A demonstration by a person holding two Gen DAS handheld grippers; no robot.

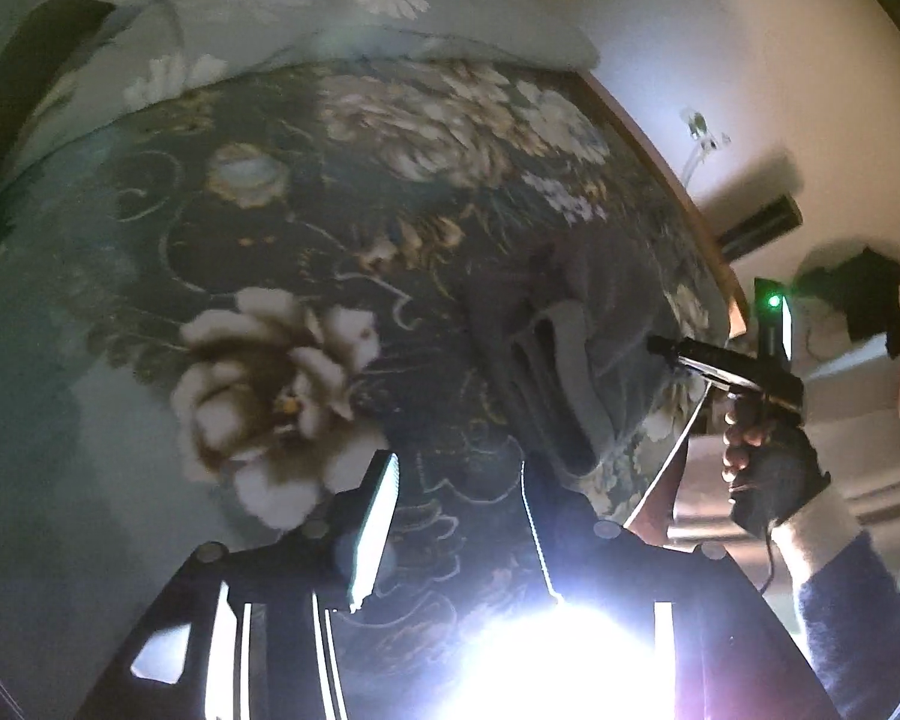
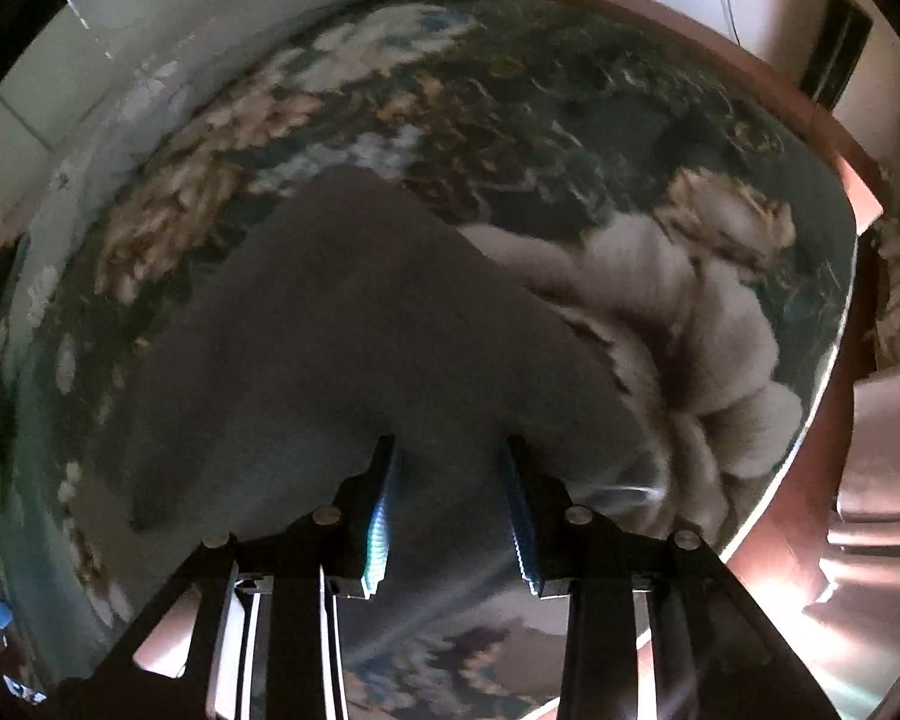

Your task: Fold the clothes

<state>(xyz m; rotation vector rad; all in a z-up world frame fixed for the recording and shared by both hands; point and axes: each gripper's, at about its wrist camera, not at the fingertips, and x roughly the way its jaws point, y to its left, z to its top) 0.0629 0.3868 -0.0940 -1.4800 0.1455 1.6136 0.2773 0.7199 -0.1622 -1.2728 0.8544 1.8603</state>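
right gripper [image 2: 450,468] wide open, holds nothing | grey soft cloth garment [image 2: 342,348] on dark floral bedspread [image 2: 510,96], directly ahead, long axis running away | left gripper [image 1: 456,480] open, empty, farther

I can read no words, labels or numbers anywhere. The bedspread [image 1: 282,276] I face carries only a flower pattern.
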